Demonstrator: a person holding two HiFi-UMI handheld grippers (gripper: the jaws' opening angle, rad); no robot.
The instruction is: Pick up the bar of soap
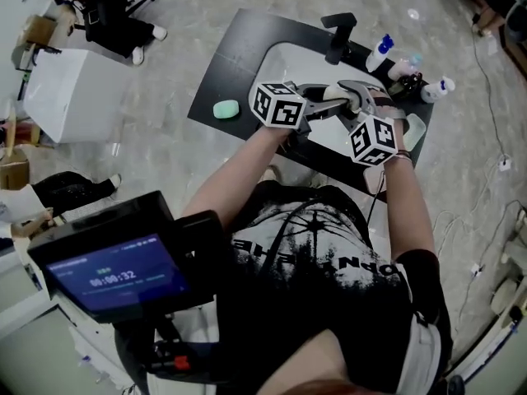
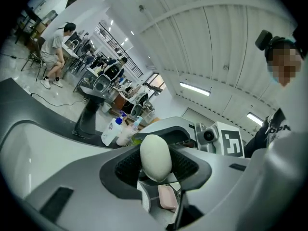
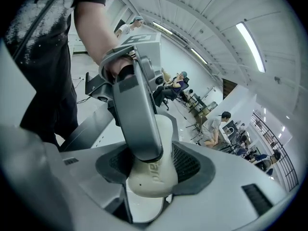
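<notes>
A white oval bar of soap (image 2: 155, 158) is held above the white sink (image 1: 280, 60), pinched between both grippers. In the left gripper view it stands end-on between the black pads of my left gripper (image 2: 156, 163), which is shut on it. In the right gripper view the same bar (image 3: 153, 174), with embossed lettering, fills the gap of my right gripper (image 3: 151, 170). One grey finger of the left gripper (image 3: 139, 124) lies across the bar. In the head view the two grippers meet over the basin, left (image 1: 339, 105) and right (image 1: 354, 95), and they hide the soap.
A green bar of soap (image 1: 226, 109) lies on the black counter (image 1: 216, 64) left of the sink. A pink bar (image 2: 168, 198) rests in a dish below the jaws. A black faucet (image 1: 339, 35) and several bottles (image 1: 380, 53) stand behind the basin.
</notes>
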